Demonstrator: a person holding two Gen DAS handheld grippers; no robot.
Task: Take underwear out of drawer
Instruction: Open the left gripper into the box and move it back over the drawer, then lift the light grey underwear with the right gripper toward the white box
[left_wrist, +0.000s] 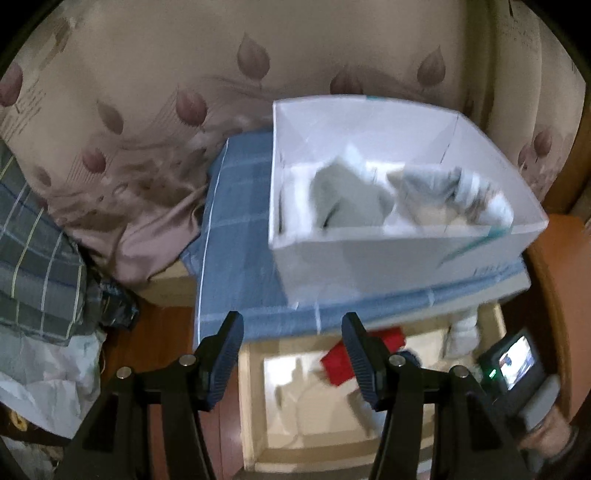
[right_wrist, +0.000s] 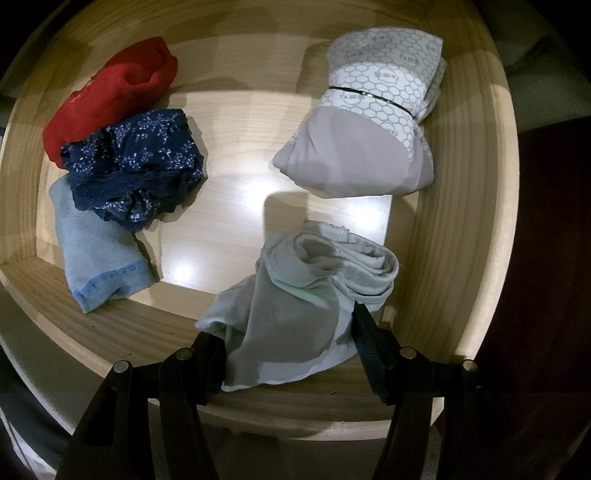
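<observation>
Inside the open wooden drawer (right_wrist: 461, 221) my right gripper (right_wrist: 291, 350) is shut on a pale grey underwear (right_wrist: 295, 295) bunched between its pads near the front wall. Also lying there are a red underwear (right_wrist: 114, 85), a navy flowered one (right_wrist: 136, 166), a light blue one (right_wrist: 96, 258) and a grey honeycomb-print bundle (right_wrist: 362, 140). My left gripper (left_wrist: 291, 350) hangs open and empty over the drawer's edge (left_wrist: 251, 406), in front of a white box (left_wrist: 369, 236). The box holds grey underwear (left_wrist: 343, 195) and a striped piece (left_wrist: 443, 184).
The white box stands on a blue checked cloth (left_wrist: 240, 221) covering the cabinet top. A pink bud-patterned fabric (left_wrist: 147, 110) hangs behind, with a checked pillow (left_wrist: 33, 258) and white crumpled material (left_wrist: 44, 376) at the left. The right gripper's camera (left_wrist: 517, 363) shows at right.
</observation>
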